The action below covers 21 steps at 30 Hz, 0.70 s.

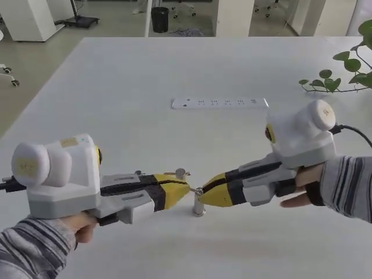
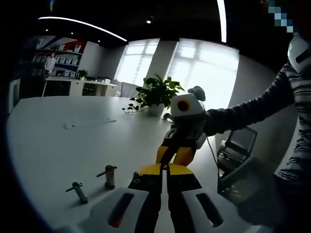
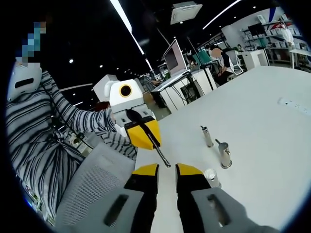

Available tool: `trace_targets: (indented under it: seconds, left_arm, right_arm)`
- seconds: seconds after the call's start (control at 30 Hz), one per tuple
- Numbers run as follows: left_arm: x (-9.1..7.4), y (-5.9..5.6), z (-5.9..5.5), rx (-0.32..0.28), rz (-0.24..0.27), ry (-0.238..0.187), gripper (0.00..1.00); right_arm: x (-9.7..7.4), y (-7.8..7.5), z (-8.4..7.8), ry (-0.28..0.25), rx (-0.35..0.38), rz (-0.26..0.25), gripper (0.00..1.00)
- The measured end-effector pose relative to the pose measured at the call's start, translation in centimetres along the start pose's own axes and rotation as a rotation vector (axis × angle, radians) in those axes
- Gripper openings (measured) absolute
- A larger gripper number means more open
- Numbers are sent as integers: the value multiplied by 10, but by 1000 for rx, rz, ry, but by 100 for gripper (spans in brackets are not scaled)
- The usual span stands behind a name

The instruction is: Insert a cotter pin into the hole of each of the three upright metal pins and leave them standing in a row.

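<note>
- My left gripper (image 1: 185, 189) is nearest, clenched on a cotter (image 3: 158, 148) that points toward the front pin (image 1: 199, 207).
- That pin stands upright on the table (image 1: 116, 104), between both gripper tips.
- My right gripper (image 1: 204, 193) is spread and grasps nothing, just beside the pin's top.
- A second pin (image 3: 224, 156) and a third pin (image 3: 207, 136) stand near it.
- Risk: the front pin is unheld, so a cotter that misses the hole could push it over, maybe into its neighbours. The thin cotter may also swivel in my grip.
- No writing I can read; the marks on the power strip (image 1: 220, 103) are too small.
</note>
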<state>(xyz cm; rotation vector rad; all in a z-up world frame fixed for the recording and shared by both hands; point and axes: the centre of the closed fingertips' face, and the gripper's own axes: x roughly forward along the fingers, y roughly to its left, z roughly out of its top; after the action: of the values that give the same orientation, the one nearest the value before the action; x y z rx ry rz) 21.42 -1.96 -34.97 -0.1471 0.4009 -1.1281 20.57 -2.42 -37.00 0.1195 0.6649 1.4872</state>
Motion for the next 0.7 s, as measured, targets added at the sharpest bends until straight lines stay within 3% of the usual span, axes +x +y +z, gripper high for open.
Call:
trace_targets:
  seconds: [0.17,0.27,0.37,0.7]
  left_arm:
    - [1,-5,0,-12,-17,-5,0]
    - [1,-6,4,-46,-26,-37,0]
    - [0,-5,3,-51,-24,-32,0]
    - [1,-8,-6,-44,-27,-1,0]
  right_arm:
    - [2,5,5,-11,-8,17,3]
    - [2,5,5,1,-27,16,1]
    - [1,5,6,5,-22,14,0]
    - [1,8,-4,96,-179,14,0]
